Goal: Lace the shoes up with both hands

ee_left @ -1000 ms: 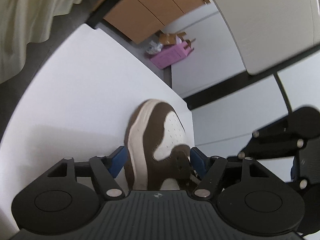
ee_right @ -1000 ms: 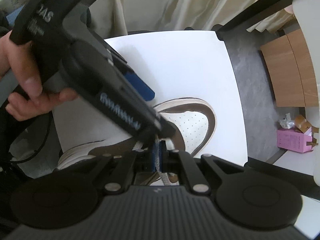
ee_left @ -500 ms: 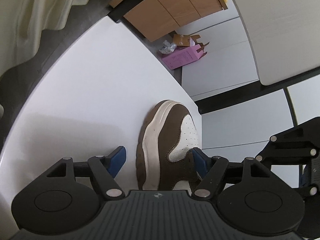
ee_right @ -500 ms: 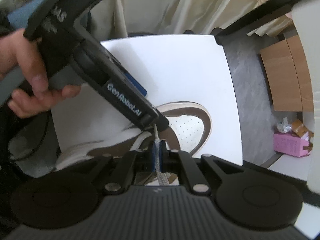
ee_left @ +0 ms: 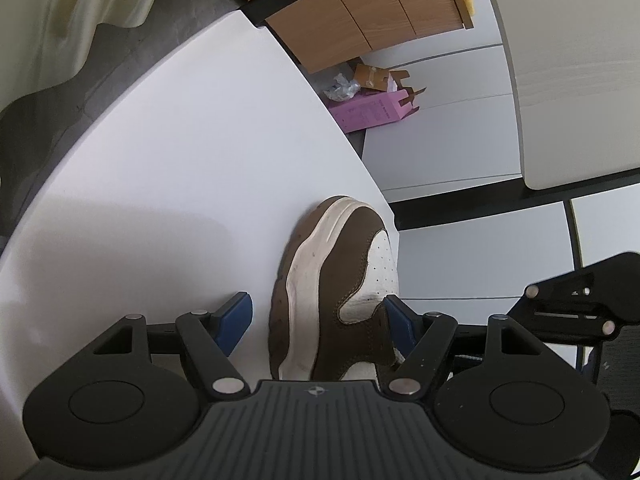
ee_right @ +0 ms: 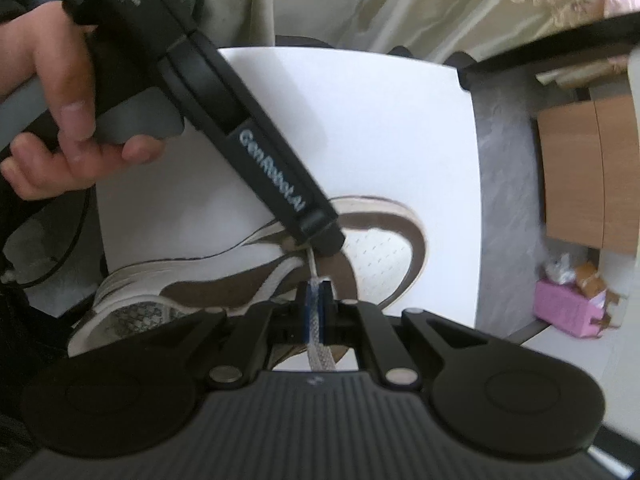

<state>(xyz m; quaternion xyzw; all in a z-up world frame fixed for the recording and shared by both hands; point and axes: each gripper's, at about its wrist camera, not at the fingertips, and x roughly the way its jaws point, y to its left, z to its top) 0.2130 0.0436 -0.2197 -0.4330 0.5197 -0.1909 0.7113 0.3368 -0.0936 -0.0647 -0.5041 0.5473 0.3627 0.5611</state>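
white worktop (ee_left: 168, 184) carrying a brown-and-white shoe (ee_right: 256, 280) near its right edge. right claw (ee_right: 317, 312) clamped on the lace (ee_right: 319, 344); left claw (ee_left: 318, 316) spread apart, straddling the shoe's side. lacing looks underway: the eyelets are hidden, so progress cannot be judged.

One shoe (ee_left: 332, 280) on one white table (ee_left: 180, 160); one lace (ee_right: 318, 332); two grippers, left (ee_left: 316, 314) and right (ee_right: 319, 304); one hand (ee_right: 52, 100); one pink box (ee_left: 372, 110); one wooden cabinet (ee_left: 360, 12)
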